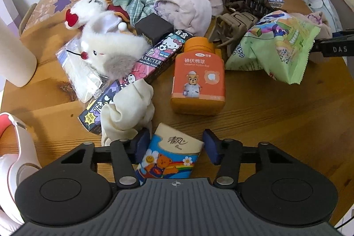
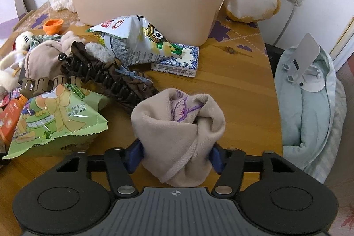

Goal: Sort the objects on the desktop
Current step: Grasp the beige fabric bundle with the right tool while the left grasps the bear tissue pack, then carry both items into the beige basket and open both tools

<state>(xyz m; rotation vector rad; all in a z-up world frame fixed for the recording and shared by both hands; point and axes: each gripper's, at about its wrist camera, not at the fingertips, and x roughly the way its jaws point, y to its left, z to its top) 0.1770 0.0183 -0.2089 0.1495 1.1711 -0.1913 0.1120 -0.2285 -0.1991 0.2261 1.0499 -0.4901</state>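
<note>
My left gripper (image 1: 176, 146) straddles a tissue pack (image 1: 170, 156) printed with a bear and rainbow, lying on the wooden table (image 1: 265, 114). The left pad touches the pack's edge; the right pad stands just clear, so the pack sits between spread fingers, not yet pinched. A cream cloth (image 1: 128, 110) lies just beside the left pad. Beyond stands an orange cotton-ball bottle (image 1: 198, 79), with a Hello Kitty box (image 1: 141, 72) to its left and a green snack bag (image 1: 272, 48) to its right.

My right gripper (image 2: 177, 155) pinches a rolled beige sock (image 2: 177, 132); both blue pads press into the fabric. Behind it lie a brown hair claw (image 2: 106, 76), a chip bag (image 2: 132, 43) resting on a blue-patterned tissue pack (image 2: 177, 63), and a beige basket (image 2: 150, 3).
</note>
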